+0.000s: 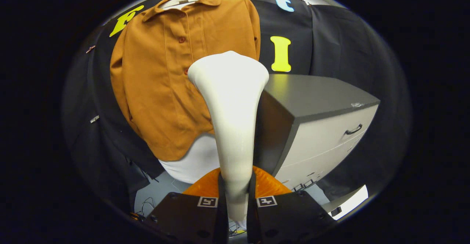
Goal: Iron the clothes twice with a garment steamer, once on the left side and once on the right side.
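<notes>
Jaws clenched on the white garment steamer (231,126), whose head stood near the hanging orange shirt (161,82) beside the cabinet (323,126); a slow, even downward pass seemed best.

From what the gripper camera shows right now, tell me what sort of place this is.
Probably a staged test booth, not a real home: black cloth wall behind, an orange shirt on a hanger against it, and a grey drawer cabinet beside it. The gripper is shut on a white garment steamer.
</notes>
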